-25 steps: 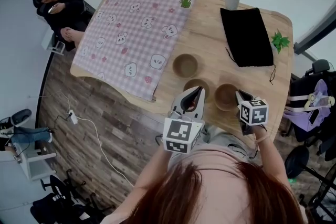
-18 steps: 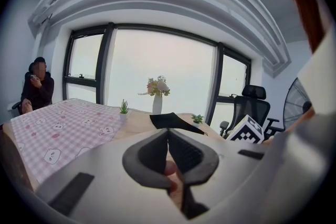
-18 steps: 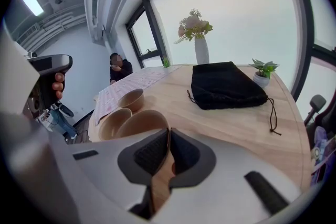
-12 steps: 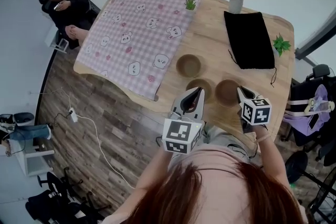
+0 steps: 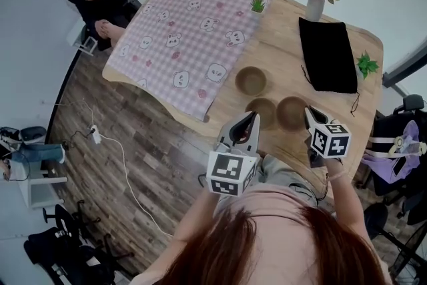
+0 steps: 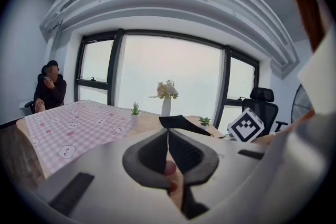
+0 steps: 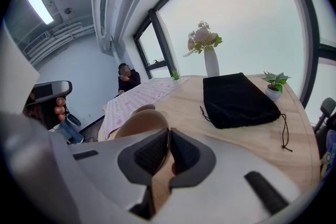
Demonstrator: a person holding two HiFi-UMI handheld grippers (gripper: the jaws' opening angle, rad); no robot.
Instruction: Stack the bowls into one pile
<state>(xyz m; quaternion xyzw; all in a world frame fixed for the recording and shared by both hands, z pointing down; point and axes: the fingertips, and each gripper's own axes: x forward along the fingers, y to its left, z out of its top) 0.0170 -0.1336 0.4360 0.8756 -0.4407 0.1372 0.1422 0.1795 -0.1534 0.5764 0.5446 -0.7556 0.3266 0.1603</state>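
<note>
Bowl (image 7: 137, 124) rim in right gripper (image 7: 169, 135) jaws

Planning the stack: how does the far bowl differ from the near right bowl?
The far bowl stands free; the near right bowl has its rim pinched in the right tongs. The far bowl is nearest the cloth, the near right bowl farthest. Both look wooden.

We see flat, bright daylight from the tall dark-framed windows (image 6: 157, 73), whose panes blow out to white. Shadows on the pale wooden table (image 5: 283, 57) are faint and soft. A long ceiling strip lamp (image 7: 35, 0) glares in the right gripper view. Both gripper views bend strongly and have black corners. The grey left gripper (image 6: 168, 131), grey right gripper (image 7: 169, 131) and tan wooden bowl (image 7: 139, 123) look soft near the lens. The head view bows straight edges.
</note>
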